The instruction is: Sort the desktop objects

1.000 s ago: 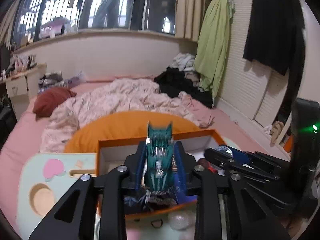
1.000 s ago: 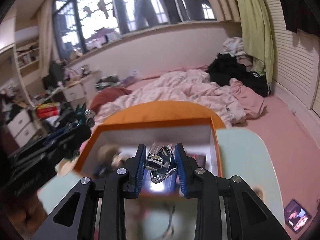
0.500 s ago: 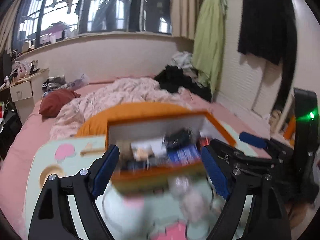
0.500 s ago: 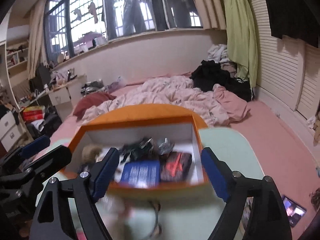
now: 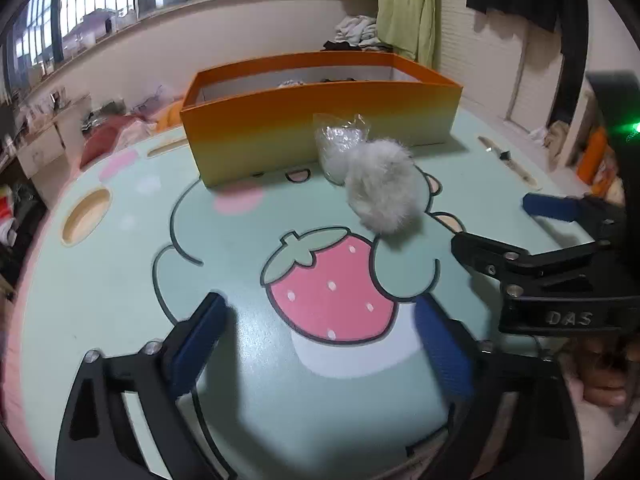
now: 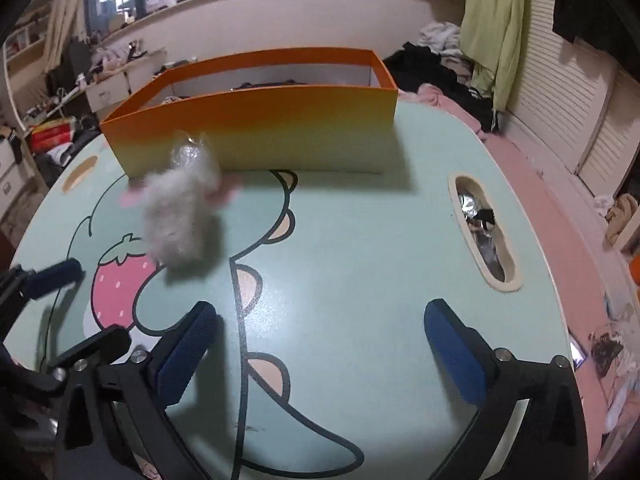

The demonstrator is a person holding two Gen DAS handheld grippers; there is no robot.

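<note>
A grey pompom (image 5: 382, 190) lies on my table (image 5: 120, 280), just in front of the box (image 5: 320, 120), with a small clear bag (image 5: 340, 148) touching it on the far side, between it and the box's near wall. In the right view the pompom (image 6: 180, 212) is blurred and the bag (image 6: 190, 154) shows just behind it, against the box (image 6: 256, 128). The box is orange fading to pale at the bottom, open on top; dark things show over its rim, but I cannot tell what they are.

My left tongs (image 5: 320, 340) hang low over the table with the blue pads spread wide and nothing between them; a pink strawberry (image 5: 332, 288) print lies under the gap. My right tongs (image 6: 320, 352) are likewise spread wide and empty, over the bare mint surface right of the strawberry (image 6: 116, 284). In the left view the right tongs (image 5: 496, 228) sit well right of the pompom.

A long slot (image 6: 484, 228) in the table's right side holds crumpled foil and some dark bits. A round hollow (image 5: 86, 216) sits at the table's left edge.
</note>
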